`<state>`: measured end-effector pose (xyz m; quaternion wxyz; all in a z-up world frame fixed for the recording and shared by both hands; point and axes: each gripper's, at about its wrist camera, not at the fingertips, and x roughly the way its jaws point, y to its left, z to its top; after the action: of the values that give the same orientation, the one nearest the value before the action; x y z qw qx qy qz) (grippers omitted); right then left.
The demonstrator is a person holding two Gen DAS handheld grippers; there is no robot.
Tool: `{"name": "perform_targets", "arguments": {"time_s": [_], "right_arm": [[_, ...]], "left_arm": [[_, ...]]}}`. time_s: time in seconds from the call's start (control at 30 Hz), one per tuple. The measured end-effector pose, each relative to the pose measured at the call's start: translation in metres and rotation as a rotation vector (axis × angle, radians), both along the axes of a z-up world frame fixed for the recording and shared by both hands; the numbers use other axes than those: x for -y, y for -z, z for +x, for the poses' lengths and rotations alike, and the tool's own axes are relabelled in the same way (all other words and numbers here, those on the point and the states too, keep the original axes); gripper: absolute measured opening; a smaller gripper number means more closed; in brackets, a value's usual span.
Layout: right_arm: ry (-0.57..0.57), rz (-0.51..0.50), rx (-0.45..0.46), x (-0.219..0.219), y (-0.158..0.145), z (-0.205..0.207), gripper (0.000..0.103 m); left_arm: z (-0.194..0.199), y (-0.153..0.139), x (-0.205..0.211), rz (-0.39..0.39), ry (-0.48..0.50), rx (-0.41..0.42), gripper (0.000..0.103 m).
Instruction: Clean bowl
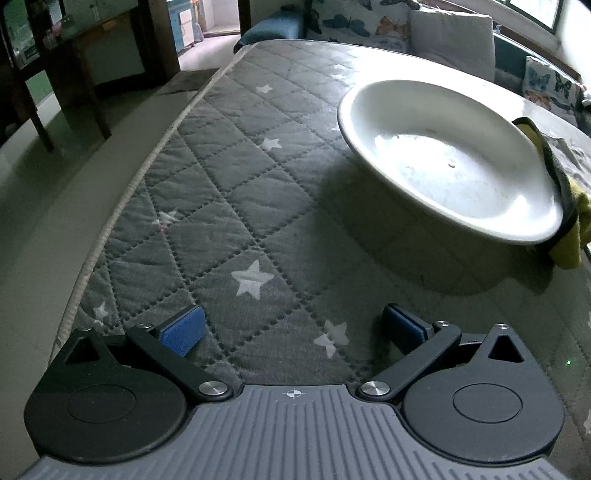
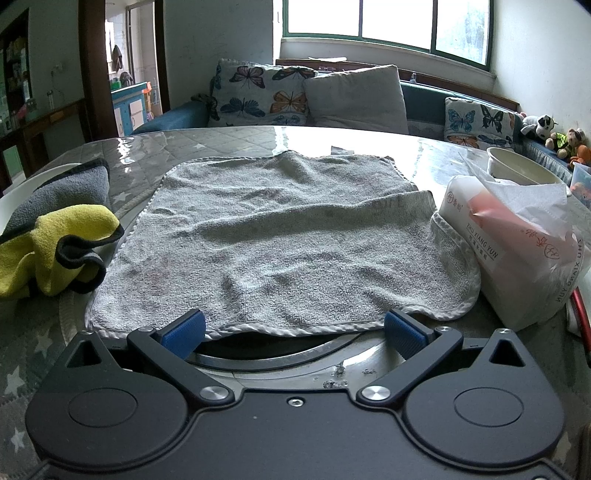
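I see both grippers, left (image 1: 291, 326) and right (image 2: 293, 326), spread wide, holding nothing; white bowl (image 1: 448, 162) touches yellow-grey cloth (image 1: 565, 206).

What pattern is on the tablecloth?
Grey quilted diamonds with white stars on the tablecloth, clearest in the left wrist view.

Dim daylight from the window (image 2: 388, 22) glares off the bowl (image 1: 443, 162); fisheye edges bend strongly.

We see left gripper (image 1: 291, 325) hovering over star-quilted table cover (image 1: 221, 206), jaws spread wide, nothing between them — white bowl (image 1: 450, 162) ahead right, yellow-grey cloth (image 1: 570, 221) touching its far rim.
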<state>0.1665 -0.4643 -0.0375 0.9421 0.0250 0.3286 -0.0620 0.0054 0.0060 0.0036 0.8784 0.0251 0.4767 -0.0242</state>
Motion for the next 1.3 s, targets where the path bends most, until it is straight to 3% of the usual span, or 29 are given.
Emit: {"name": "perform_targets", "arguments": {"time_s": [0.27, 0.87, 1.13, 1.2, 1.3], "right_arm": [[0.024, 0.024, -0.019, -0.01, -0.004, 0.007, 0.103], [-0.212, 0.075, 0.033, -0.08, -0.039, 0.004, 0.103], [-0.327, 0.092, 0.051, -0.113, -0.055, 0.016, 0.088], [-0.348, 0.091, 0.049, -0.12, -0.057, 0.02, 0.077], [-0.367, 0.084, 0.043, -0.128, -0.057, 0.025, 0.072]], "left_arm": [[0.0, 0.0, -0.001, -0.002, 0.004, 0.002, 0.103], [0.004, -0.004, 0.0, 0.002, 0.003, -0.023, 0.103], [0.004, -0.009, -0.001, -0.016, 0.003, -0.025, 0.098], [0.004, -0.011, -0.002, -0.021, 0.005, -0.022, 0.095], [0.003, -0.018, -0.002, -0.027, 0.014, -0.008, 0.092]]}}
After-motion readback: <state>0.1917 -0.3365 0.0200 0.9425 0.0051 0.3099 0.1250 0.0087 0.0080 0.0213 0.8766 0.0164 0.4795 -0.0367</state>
